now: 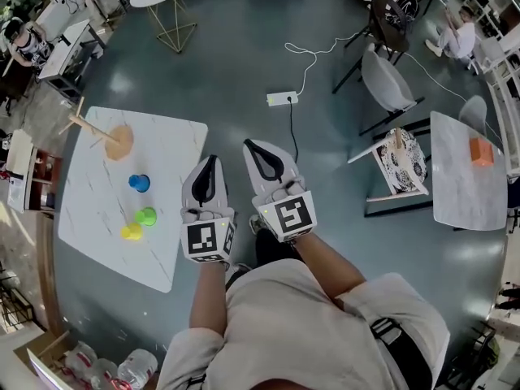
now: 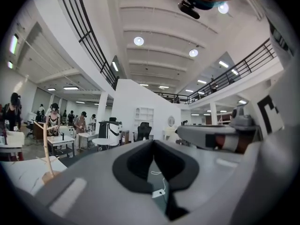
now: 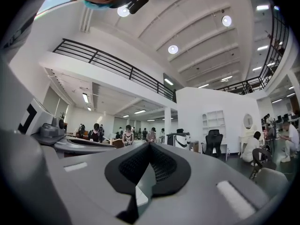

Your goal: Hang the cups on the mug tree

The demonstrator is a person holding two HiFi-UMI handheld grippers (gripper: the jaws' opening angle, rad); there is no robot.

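On the white marble table at the left stand a blue cup, a green cup and a yellow cup. The wooden mug tree rises at the table's far corner, with its round base; it also shows low at the left in the left gripper view as mug tree. My left gripper and right gripper are held side by side in front of my chest, off the table's right edge, both shut and empty. Each gripper view looks level across the hall.
A power strip with its white cable lies on the grey floor ahead. Chairs and a second marble table with an orange object stand to the right. People sit at desks far off. A box of plastic bottles is at bottom left.
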